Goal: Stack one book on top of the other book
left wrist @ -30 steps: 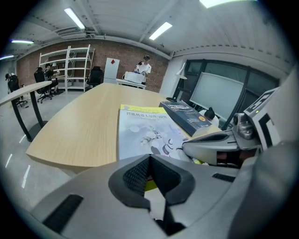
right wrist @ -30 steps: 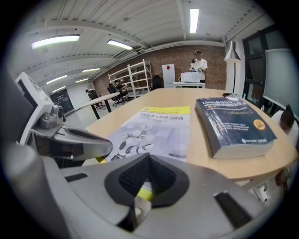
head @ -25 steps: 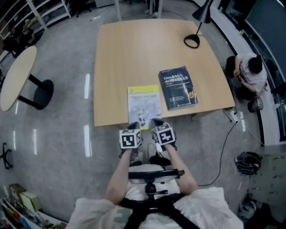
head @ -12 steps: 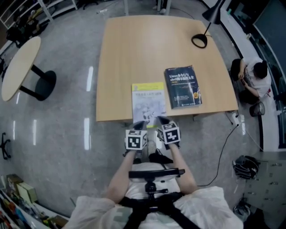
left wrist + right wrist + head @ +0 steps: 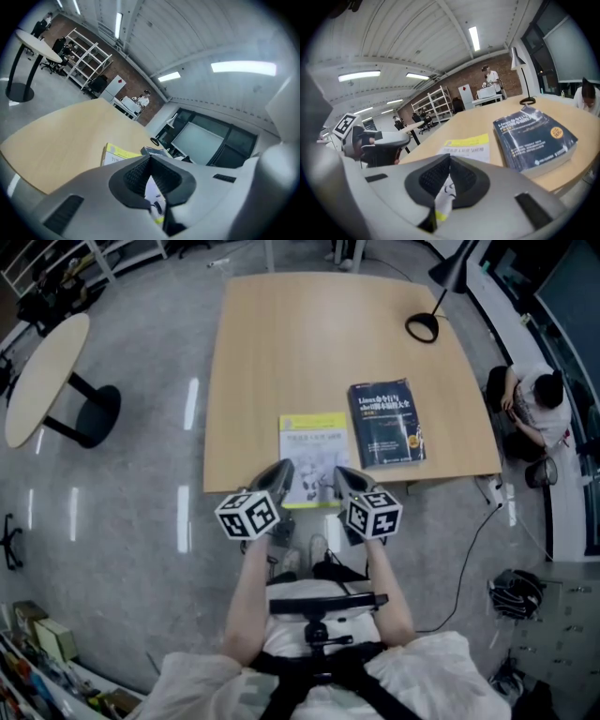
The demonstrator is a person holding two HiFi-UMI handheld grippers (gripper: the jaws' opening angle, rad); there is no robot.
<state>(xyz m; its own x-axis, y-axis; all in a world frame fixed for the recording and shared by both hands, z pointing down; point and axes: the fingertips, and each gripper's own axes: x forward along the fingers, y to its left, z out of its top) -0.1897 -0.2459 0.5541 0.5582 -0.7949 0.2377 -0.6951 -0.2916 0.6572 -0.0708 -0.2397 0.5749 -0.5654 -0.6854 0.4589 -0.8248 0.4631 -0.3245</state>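
Your left tongs [image 5: 277,472] and right tongs [image 5: 345,476] side by side, jaws together, nothing gripped, aimed slightly down; left forearm [image 5: 246,592] and right forearm [image 5: 390,589] behind them.

the table [image 5: 281,343] is plain pale honey wood. on it, the white book [image 5: 313,460] has a yellow band across its top and grey line drawings lower down. the navy book [image 5: 386,424] has white lettering and a small orange disc. the left gripper [image 5: 282,468] and right gripper [image 5: 340,472] are light grey with black ribbed pads [image 5: 429,177], each with a white cube [image 5: 248,515] patterned in black squares. the floor [image 5: 141,521] is glossy grey.
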